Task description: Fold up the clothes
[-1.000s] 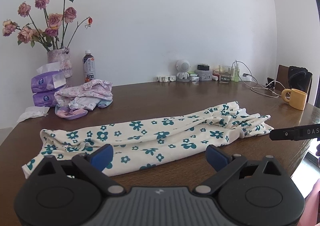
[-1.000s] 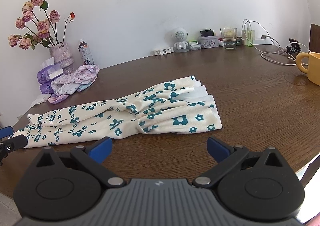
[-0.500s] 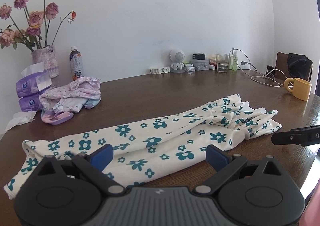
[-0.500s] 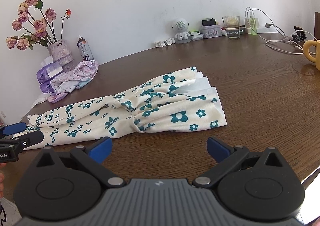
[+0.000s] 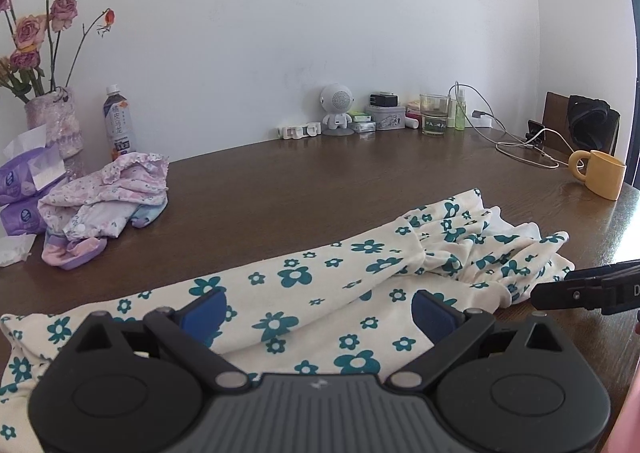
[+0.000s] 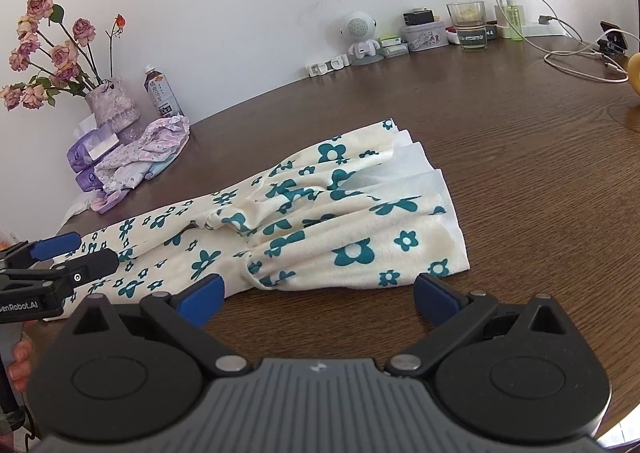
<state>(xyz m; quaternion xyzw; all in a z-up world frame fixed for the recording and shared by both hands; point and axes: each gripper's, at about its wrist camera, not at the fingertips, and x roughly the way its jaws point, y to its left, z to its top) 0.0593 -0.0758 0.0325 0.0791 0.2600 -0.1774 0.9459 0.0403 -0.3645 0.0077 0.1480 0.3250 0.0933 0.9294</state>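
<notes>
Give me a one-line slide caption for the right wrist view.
Open right tool at the near hem of the floral garment on the wooden table; open left tool at its far end.

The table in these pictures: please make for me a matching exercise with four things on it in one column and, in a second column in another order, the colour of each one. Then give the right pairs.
Things:
1. mug
2. flowered garment lying stretched out
3. tissue packs
4. small robot figure

Colours:
A. white
B. purple
C. yellow
D. cream with teal flowers

Right pairs: 1-C, 2-D, 3-B, 4-A.

All stand or lie on the brown wooden table.
</notes>
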